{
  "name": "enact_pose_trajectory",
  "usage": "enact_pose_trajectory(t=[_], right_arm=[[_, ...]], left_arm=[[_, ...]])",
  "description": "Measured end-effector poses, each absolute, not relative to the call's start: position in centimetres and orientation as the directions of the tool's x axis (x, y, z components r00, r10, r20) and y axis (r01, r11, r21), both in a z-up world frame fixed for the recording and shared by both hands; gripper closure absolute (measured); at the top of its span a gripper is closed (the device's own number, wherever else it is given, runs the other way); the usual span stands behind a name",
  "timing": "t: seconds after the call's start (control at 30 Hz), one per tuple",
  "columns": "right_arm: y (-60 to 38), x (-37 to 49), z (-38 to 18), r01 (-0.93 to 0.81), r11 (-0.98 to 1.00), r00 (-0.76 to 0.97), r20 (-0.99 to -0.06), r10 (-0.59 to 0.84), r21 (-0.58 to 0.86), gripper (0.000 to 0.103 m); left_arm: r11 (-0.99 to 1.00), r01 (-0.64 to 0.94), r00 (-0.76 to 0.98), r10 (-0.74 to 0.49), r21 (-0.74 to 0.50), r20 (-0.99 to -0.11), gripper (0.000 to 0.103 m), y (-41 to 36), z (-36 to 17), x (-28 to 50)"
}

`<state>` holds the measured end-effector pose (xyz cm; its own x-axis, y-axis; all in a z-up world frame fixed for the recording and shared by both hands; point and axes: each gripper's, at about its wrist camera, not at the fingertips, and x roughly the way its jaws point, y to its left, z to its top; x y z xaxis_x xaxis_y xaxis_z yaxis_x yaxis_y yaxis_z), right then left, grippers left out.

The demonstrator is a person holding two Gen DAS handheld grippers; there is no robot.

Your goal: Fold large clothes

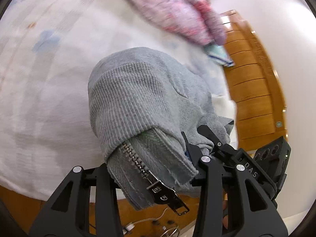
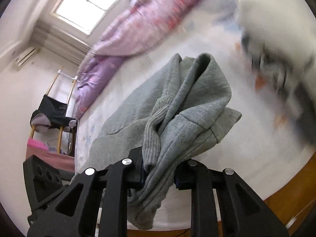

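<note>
Both claws pinch one grey knit jacket [image 2: 177, 106]: left claw [image 1: 158, 169] at zipper [image 1: 138, 164] hem, right claw [image 2: 158, 169] on bunched ribbing.

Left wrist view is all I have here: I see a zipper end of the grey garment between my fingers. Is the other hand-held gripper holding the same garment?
Observer: Yes. The right hand-held gripper is shut on a ribbed edge of the grey zip sweater.
Operator: Is the rest of it hanging or lying on the bed?
Observer: Mostly lying. From the right wrist view its body spreads flat across the white bedsheet, away from the fingers.
Operator: Anything else on the bed near it?
Observer: A pink and purple quilt lies along the far side, apart from the sweater.
Operator: And my side?
Observer: The left hand-held gripper is shut on the hem by the zipper slider.
</note>
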<state>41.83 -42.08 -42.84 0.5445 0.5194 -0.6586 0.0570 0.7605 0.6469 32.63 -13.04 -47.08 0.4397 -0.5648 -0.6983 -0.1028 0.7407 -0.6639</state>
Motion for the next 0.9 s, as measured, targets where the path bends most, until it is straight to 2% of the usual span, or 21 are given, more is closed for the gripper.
enact_pose_trajectory(t=[0.27,0.43,0.5,0.7,0.8,0.9], right_arm=[[-56.7,44.2,-34.2,-0.084,0.783,0.686,-0.534,0.494,0.617,0.084],[-65.5,47.7,-33.9,-0.122,0.815,0.728,-0.507,0.462,0.566,0.084],[-68.2,49.3,-35.8,-0.106,0.837,0.714,-0.545,0.440,0.537,0.084],[-73.2,51.8,-45.9,0.067,0.875,0.576,-0.735,0.359,0.479,0.083],[-74.5,52.0,-48.4,0.119,0.862,0.554,-0.754,0.354,0.493,0.082],[-75.1,50.7,-47.1,0.100,0.877,0.615,-0.722,0.316,0.469,0.083]], left_arm=[[0.719,0.118,0.622,-0.592,-0.685,-0.513,0.062,-28.7,-39.1,33.4],[0.737,0.185,0.688,-0.569,-0.650,-0.450,0.062,-40.3,-38.7,35.3],[0.767,0.185,0.694,-0.545,-0.614,-0.471,0.062,-43.9,-39.9,36.0],[0.871,0.160,0.614,-0.456,-0.465,-0.644,0.062,-52.7,-47.9,37.1],[0.902,0.234,0.600,-0.427,-0.362,-0.676,0.060,-54.6,-50.1,36.1],[0.886,0.290,0.596,-0.463,-0.362,-0.656,0.060,-54.7,-50.3,35.5]])
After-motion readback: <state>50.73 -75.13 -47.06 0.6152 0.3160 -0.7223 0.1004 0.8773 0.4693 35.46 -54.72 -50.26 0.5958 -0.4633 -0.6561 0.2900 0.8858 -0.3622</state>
